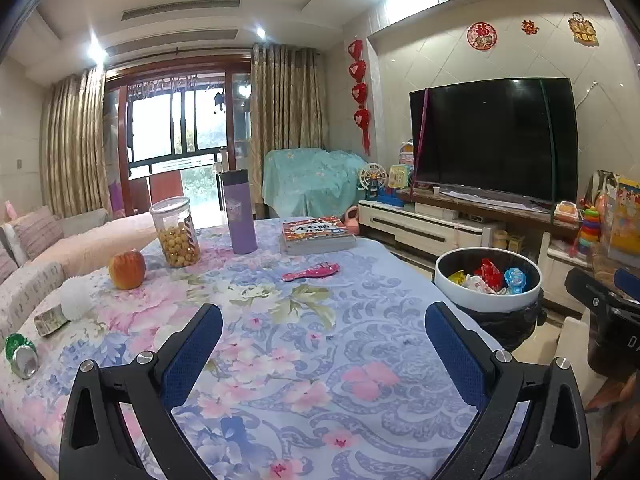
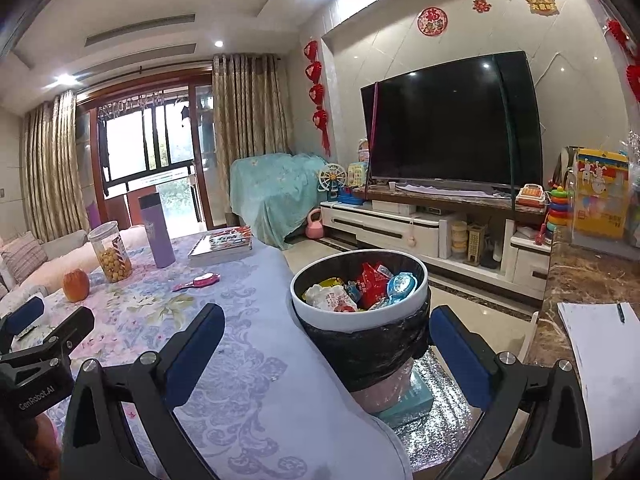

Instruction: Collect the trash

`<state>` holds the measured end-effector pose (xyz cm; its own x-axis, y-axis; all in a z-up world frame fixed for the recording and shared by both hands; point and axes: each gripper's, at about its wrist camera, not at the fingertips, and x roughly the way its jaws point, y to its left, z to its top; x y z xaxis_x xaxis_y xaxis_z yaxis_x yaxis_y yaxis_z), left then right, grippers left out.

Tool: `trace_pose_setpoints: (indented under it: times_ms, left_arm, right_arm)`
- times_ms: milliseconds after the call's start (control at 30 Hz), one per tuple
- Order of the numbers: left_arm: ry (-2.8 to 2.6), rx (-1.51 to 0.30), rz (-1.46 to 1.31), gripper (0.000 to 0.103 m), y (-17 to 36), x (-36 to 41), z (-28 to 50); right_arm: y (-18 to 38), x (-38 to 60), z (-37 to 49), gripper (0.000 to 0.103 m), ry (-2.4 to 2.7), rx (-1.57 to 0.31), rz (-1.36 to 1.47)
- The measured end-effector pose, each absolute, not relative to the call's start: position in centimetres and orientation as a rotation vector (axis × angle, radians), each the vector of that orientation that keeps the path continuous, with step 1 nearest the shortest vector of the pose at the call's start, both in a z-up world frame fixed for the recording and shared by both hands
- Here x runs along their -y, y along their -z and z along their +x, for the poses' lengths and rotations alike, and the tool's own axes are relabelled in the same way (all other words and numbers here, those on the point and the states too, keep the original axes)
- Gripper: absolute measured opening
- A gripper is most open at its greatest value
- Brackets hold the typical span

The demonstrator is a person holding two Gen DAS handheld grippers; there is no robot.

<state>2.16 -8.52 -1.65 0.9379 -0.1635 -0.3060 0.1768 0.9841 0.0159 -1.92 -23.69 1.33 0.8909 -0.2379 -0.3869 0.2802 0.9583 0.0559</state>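
Note:
A white-rimmed trash bin [image 1: 448, 280] with a black liner stands off the table's right edge; it holds several wrappers [image 1: 489, 274]. It is close in the right wrist view [image 2: 304, 304]. My left gripper [image 1: 322, 344] is open and empty over the flowered tablecloth [image 1: 280, 340]. My right gripper [image 2: 326, 344] is open and empty, in front of the bin. A crushed green can [image 1: 21, 354], a small crumpled packet [image 1: 50, 320] and a white paper ball [image 1: 76, 298] lie at the table's left edge.
On the table stand an apple [image 1: 127, 269], a jar of yellow balls [image 1: 176, 232], a purple flask [image 1: 240, 212], a book [image 1: 316, 234] and a pink hairbrush [image 1: 312, 272]. A TV [image 2: 452, 128] on a white cabinet lies beyond. A marble counter with paper [image 2: 600, 360] is right.

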Motion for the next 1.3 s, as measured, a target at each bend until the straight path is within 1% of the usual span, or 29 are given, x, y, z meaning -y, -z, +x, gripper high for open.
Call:
trace_pose_setpoints:
  times_ms: [1300]
  left_arm:
    - [0.180, -0.311, 0.043, 0.103, 1.93, 7.87, 2.75]
  right_arm:
    - [-1.59, 23.46, -1.88, 0.103, 0.262, -0.384, 0.103]
